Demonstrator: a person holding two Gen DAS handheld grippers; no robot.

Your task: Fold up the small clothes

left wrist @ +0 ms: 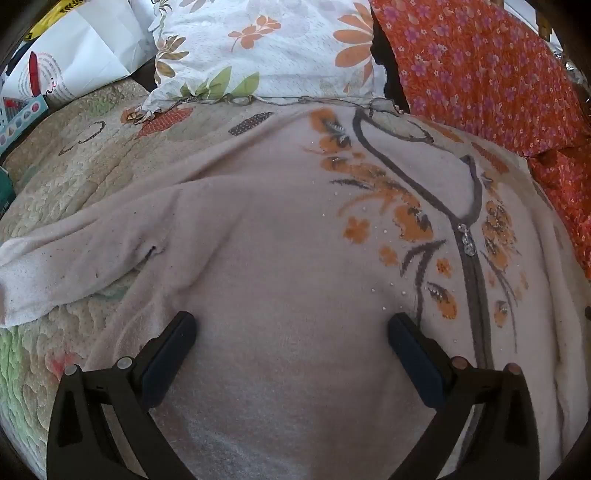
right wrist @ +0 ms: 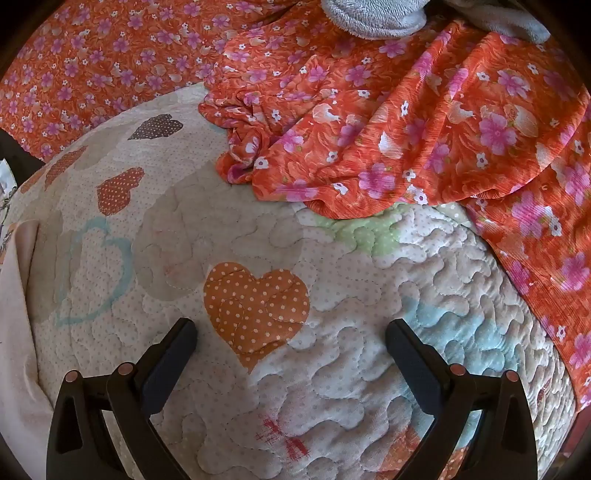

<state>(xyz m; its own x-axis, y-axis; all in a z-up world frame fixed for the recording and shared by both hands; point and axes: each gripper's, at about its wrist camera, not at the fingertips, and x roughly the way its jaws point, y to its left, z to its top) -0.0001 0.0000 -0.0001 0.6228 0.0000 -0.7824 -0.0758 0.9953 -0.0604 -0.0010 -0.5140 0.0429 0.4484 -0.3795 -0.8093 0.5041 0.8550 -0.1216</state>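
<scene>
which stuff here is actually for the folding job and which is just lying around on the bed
For the job:
- pink sweater, spread flat, one sleeve out to the side
- left hand-held gripper, open above the sweater
- right hand-held gripper, open above the quilt

Just lying about:
- floral pillow
- orange flowered cloth, crumpled; possibly next to fold
- white paper bag
- grey towel

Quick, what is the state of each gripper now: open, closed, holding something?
Left gripper: open, holding nothing, above the pink cardigan.
Right gripper: open, holding nothing, above the quilted bedspread.
</scene>
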